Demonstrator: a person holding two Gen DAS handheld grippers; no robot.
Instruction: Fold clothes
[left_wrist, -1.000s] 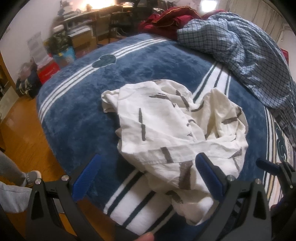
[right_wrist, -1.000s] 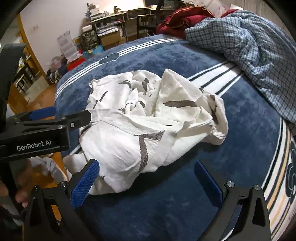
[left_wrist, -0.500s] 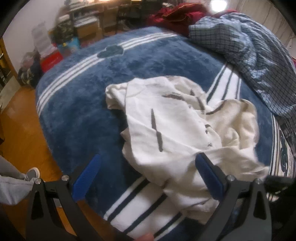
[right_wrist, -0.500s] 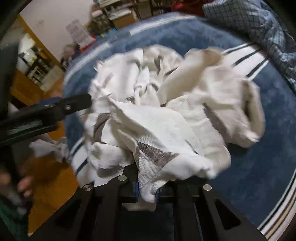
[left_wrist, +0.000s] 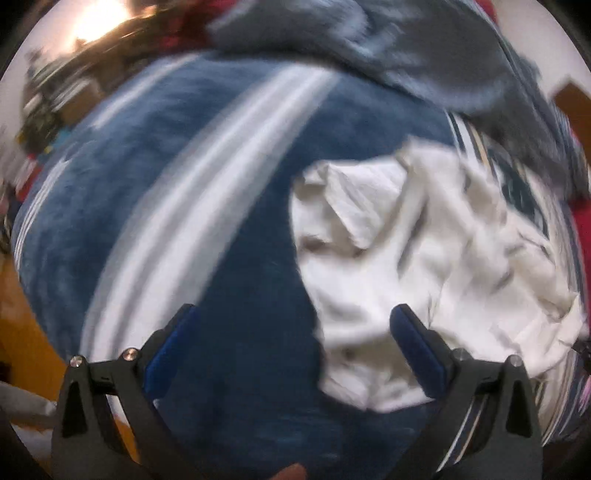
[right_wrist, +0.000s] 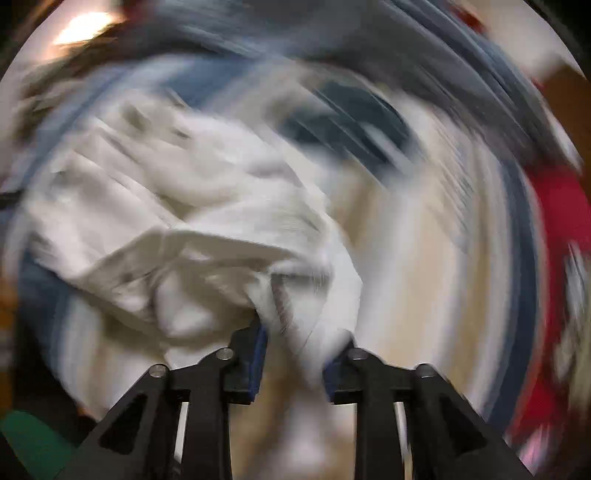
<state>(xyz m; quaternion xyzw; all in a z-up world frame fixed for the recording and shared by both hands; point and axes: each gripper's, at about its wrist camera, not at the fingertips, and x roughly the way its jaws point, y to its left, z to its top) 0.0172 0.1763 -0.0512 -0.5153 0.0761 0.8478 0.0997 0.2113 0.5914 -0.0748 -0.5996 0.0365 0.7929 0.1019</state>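
Observation:
A crumpled white garment with dark dashes (left_wrist: 413, 258) lies on a blue blanket with white stripes (left_wrist: 177, 192), at the right of the left wrist view. My left gripper (left_wrist: 291, 328) is open and empty, with its right finger over the garment's near edge. In the blurred right wrist view my right gripper (right_wrist: 295, 343) is shut on a bunched fold of the white garment (right_wrist: 177, 206), which stretches away to the left.
A blue checked cloth (left_wrist: 424, 62) lies at the far side of the bed. Red fabric (right_wrist: 561, 236) shows at the right. Wooden floor (left_wrist: 18, 332) lies below the bed's left edge. Cluttered furniture (left_wrist: 48, 96) stands at the back left.
My right gripper, shut on the garment, has pulled it to the right across the bed. My left gripper has swung so the garment now lies at its right. Both views are motion-blurred.

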